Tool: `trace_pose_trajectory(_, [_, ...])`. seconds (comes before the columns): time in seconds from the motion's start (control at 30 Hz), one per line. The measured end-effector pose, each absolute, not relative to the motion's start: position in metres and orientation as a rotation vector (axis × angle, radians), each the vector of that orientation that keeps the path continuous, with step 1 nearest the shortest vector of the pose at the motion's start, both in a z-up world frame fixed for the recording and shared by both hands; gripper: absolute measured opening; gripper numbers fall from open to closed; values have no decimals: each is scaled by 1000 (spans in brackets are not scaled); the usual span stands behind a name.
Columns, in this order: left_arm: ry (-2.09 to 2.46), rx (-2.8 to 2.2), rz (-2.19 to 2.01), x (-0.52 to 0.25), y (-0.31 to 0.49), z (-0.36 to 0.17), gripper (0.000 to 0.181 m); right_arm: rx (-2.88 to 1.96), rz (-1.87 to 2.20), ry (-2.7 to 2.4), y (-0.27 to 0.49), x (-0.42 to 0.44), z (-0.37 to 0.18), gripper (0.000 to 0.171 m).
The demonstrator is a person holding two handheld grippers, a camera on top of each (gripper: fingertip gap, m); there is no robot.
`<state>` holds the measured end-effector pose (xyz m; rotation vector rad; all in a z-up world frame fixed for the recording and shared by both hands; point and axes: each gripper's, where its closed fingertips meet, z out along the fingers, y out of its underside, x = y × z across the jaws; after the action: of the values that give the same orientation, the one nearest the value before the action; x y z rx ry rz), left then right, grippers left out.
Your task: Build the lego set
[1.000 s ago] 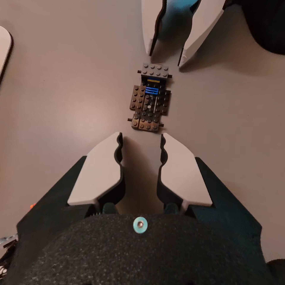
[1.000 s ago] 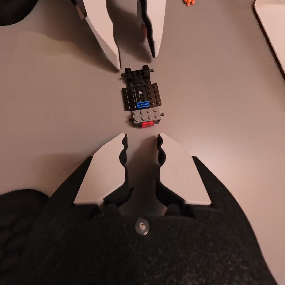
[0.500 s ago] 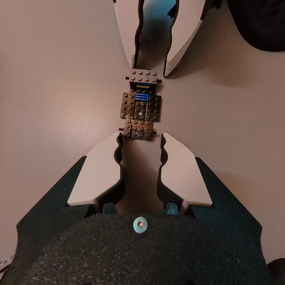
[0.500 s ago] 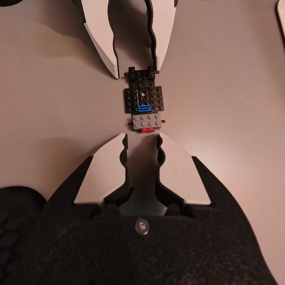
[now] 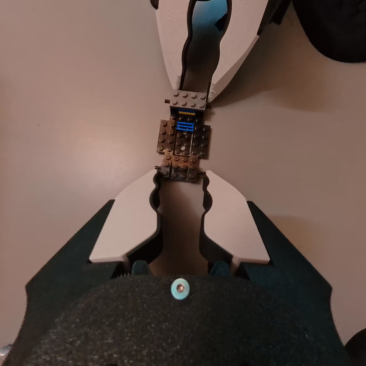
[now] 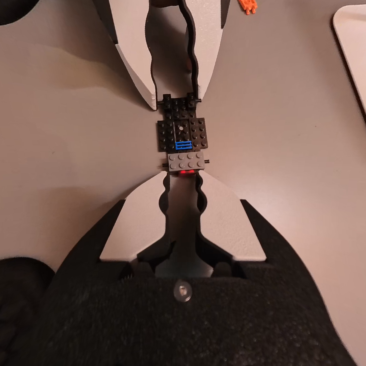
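The left gripper, its smooth white fingers parted, brackets the black studded end of the lego chassis on the matte table. Opposite, the right gripper stands parted at the grey brick; contact is unclear. An orange piece is cut off beyond.

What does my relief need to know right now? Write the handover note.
Left hand-held gripper: open, empty, tips flanking the black axle end of the lego chassis.
Right hand-held gripper: open, empty, tips flanking the grey brick end with the red piece.
Chassis lies flat on the table, between the two grippers; whether any tip touches it is unclear.
Done: black plates, blue grille and grey brick attached.
Left: no wheels on the axle pins. An orange piece lies loose at the right view's top edge.
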<state>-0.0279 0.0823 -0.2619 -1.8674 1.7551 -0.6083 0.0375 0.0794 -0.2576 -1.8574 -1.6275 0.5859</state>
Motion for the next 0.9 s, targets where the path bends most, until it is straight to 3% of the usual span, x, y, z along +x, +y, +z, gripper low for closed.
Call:
trace_pose_trajectory(0.57, [1858,-1760,-663,-35,75,-262,40,-1984,535,-1475,62,30,-256,24])
trace_pose_trajectory(0.7, [1850,-1783,-645,-39,76,-261,51,-2000,523,-1431,62,31,-257,25])
trace_pose_trajectory(0.9, [1604,-1768,-640,-42,95,-230,44,-1968,539,-1279,70,39,-229,37])
